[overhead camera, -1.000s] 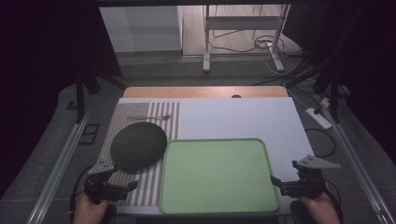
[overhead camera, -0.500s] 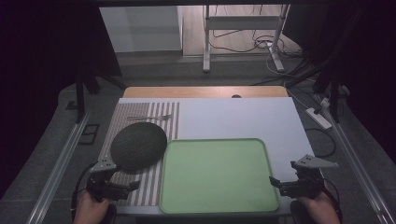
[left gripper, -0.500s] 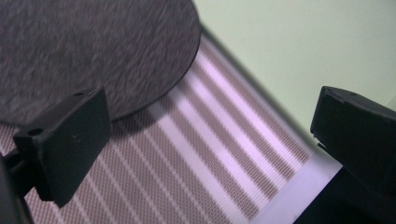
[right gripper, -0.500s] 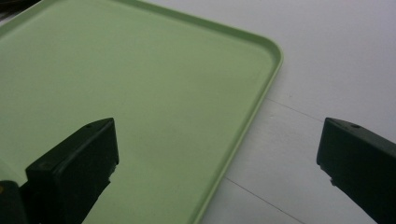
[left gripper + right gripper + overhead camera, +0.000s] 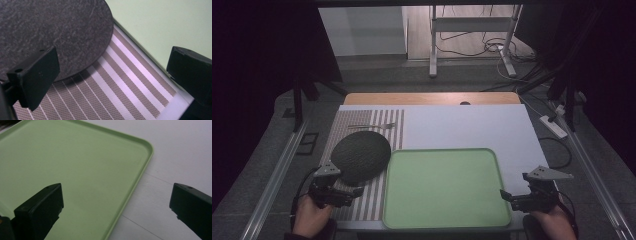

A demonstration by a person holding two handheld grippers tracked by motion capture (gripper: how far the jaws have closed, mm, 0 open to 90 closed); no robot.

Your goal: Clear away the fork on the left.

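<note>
So both grippers sit at the near table edge, jaws spread wide and empty: the left gripper [image 5: 353,190] by the dark round plate [image 5: 360,156] on the striped mat [image 5: 377,197], the right gripper [image 5: 503,195] straddling the green tray [image 5: 443,186] rim. Looks like approach stage; next it needs a clean bite on an edge. Fork [image 5: 373,125] lies farther back.

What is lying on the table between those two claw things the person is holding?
The green tray, bare inside, spans most of the stretch between the left gripper and the right gripper. Beside the left gripper lies the striped mat. The high view shows this.
</note>
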